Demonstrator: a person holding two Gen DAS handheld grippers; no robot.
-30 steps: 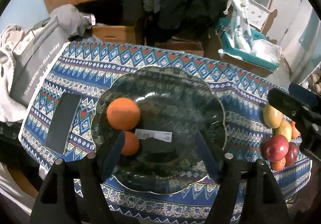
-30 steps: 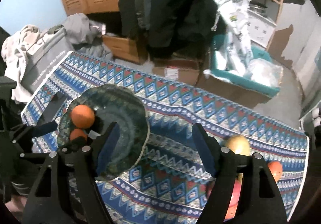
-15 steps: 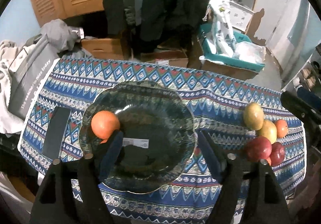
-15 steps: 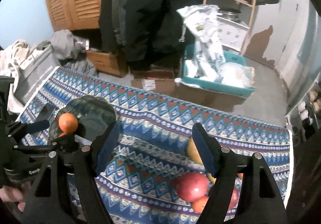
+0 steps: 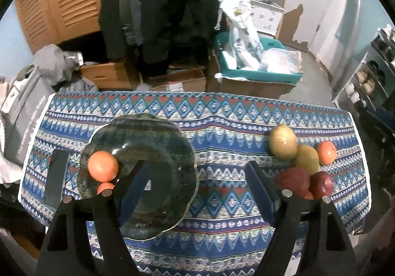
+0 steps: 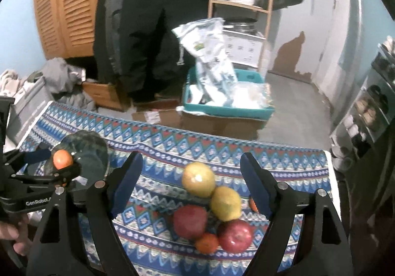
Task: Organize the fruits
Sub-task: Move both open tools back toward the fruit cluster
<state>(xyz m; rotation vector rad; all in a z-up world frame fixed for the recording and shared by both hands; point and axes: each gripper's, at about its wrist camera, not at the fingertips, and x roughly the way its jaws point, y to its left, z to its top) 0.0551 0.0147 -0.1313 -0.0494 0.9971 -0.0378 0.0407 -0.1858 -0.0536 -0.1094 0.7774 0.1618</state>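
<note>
A dark glass plate (image 5: pixel 158 137) lies on the left of the patterned tablecloth (image 5: pixel 222 113) and holds two oranges (image 5: pixel 103 166). A pile of fruit sits at the right: a yellow-green apple (image 6: pixel 198 179), a lemon (image 6: pixel 226 203), two red apples (image 6: pixel 190 221), and small oranges (image 6: pixel 207 242). The pile also shows in the left wrist view (image 5: pixel 282 142). My left gripper (image 5: pixel 197 192) is open and empty above the table's near edge. My right gripper (image 6: pixel 190 183) is open and empty, raised over the fruit pile.
A black flat object (image 5: pixel 56 174) lies left of the plate. A grey bag (image 5: pixel 22 113) hangs at the table's left end. Cardboard boxes (image 5: pixel 185 82) and a teal bin (image 5: pixel 256 71) with plastic bags stand on the floor beyond the table.
Both grippers have pulled back and up from the table. The right one has swung right, from the plate towards the fruit pile. Both stay open.
</note>
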